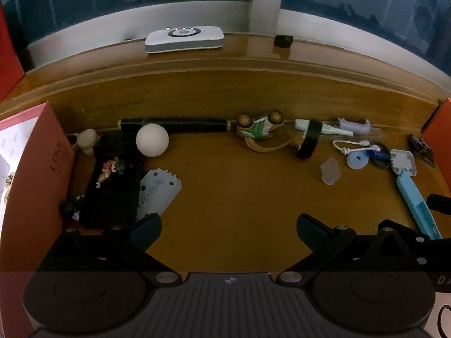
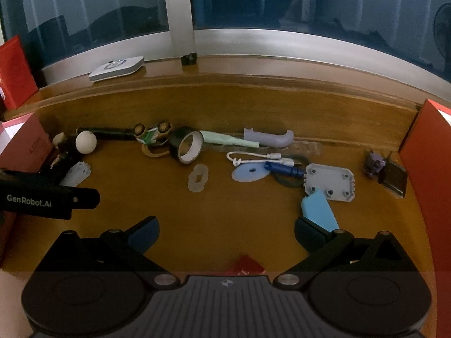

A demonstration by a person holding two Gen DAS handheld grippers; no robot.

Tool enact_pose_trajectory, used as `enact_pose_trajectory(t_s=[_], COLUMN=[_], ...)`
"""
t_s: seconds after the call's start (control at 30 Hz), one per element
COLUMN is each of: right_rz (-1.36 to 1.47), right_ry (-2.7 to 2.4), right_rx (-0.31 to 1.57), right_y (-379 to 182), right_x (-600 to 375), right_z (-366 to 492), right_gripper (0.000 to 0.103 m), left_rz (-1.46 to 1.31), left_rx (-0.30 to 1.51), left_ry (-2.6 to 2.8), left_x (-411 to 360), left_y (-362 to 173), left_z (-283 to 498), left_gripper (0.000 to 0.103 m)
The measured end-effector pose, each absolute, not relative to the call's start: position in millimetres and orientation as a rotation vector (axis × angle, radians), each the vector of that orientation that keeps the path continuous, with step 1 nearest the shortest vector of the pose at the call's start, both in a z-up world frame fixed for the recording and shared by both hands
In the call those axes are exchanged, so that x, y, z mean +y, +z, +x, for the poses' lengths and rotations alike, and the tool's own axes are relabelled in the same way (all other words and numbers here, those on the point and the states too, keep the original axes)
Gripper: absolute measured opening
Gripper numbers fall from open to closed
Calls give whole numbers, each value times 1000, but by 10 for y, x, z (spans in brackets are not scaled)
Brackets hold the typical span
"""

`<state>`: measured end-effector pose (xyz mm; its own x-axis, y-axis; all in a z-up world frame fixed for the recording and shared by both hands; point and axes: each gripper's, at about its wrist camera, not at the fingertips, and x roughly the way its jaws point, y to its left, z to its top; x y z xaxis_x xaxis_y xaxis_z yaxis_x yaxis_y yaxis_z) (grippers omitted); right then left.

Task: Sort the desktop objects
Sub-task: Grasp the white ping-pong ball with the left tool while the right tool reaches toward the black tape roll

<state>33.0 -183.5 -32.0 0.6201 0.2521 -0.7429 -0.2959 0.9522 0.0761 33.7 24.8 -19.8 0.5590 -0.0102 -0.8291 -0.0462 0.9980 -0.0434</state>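
Red box (image 1: 36, 169) at left — contents unclear

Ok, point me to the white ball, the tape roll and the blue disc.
white ball (image 1: 152, 140), left wrist view, centre of the sphere.
tape roll (image 2: 176, 143), right wrist view, black outer band.
blue disc (image 2: 243, 175), right wrist view, flat face.

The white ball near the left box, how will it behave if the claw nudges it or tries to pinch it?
The white ball looks smooth and fully round, so a nudge would probably send it rolling across the glossy wooden desk. Pinched off-centre, it may squirt out of the pads. It appears matte and hollow-looking, so it is likely light.
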Motion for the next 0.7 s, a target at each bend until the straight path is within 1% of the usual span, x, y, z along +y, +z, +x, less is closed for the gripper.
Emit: enact_pose_trajectory(t_s=[0.7], right_rz=[-96], right_ry=[338], right_rx=[861], right_y=[-441], right_x=[-1525], right_z=[806], right_gripper=[103], left_rz=[-51], left_rx=[975], left_ry=[69], left_x=[572], left_y=[-369], left_z=[864], left_gripper=[103])
